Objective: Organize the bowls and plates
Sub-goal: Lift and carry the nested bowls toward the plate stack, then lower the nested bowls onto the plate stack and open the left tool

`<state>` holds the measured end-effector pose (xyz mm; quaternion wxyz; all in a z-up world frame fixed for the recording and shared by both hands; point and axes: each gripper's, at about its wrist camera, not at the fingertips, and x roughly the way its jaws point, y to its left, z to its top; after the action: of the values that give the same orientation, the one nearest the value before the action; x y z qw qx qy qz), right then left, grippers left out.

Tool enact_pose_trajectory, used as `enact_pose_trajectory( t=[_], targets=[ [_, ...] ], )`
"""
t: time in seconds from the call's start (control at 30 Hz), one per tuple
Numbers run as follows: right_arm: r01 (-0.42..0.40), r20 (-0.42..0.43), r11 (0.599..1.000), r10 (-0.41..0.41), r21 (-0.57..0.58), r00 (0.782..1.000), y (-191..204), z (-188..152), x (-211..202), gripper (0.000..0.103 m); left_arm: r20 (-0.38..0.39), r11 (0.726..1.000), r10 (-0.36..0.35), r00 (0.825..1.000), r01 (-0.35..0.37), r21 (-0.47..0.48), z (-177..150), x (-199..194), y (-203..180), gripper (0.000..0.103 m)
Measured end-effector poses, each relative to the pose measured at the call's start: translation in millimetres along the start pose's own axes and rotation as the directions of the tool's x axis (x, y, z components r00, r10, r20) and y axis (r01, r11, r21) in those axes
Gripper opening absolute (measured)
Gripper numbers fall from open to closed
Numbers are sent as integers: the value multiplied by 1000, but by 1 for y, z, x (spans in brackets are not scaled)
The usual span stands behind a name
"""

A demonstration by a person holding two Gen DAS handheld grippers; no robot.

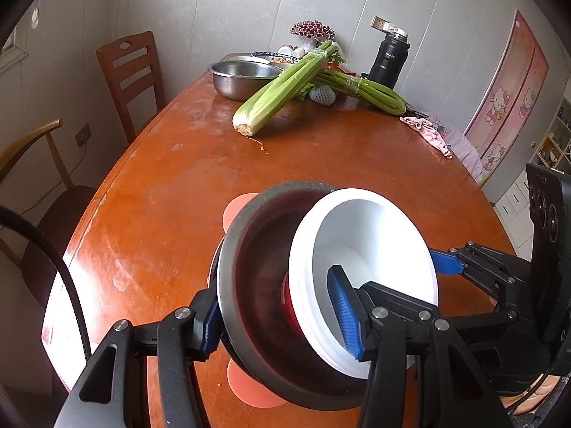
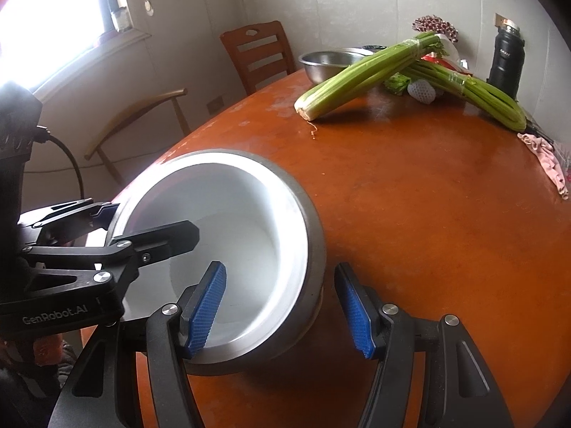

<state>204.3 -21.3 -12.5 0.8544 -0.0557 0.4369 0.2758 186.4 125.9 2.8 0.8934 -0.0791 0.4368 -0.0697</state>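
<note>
A steel bowl stands on the orange table, with a white bowl nested in it and pushed toward its right side. My left gripper is shut across the bowls' left walls, one pad on the steel rim outside and the other inside the white bowl. My right gripper straddles the right wall, open: one pad is inside the white bowl, the other stands clear of the steel wall. Its outer finger shows in the left wrist view. Salmon flat pieces peek from under the steel bowl.
At the table's far end lie two celery bunches, a steel basin, a foam-netted fruit, a black flask and a pink cloth. Wooden chairs stand along the table's left edge.
</note>
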Motion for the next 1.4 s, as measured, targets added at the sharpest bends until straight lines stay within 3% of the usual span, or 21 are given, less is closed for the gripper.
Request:
enact_pose_trajectory(
  t=[1.4],
  targets=[
    [35,72,999,-34,-8,997,-3,-3,-15,67,61,993,119,991,-119,-3,-16,-30,-8,59]
  ],
)
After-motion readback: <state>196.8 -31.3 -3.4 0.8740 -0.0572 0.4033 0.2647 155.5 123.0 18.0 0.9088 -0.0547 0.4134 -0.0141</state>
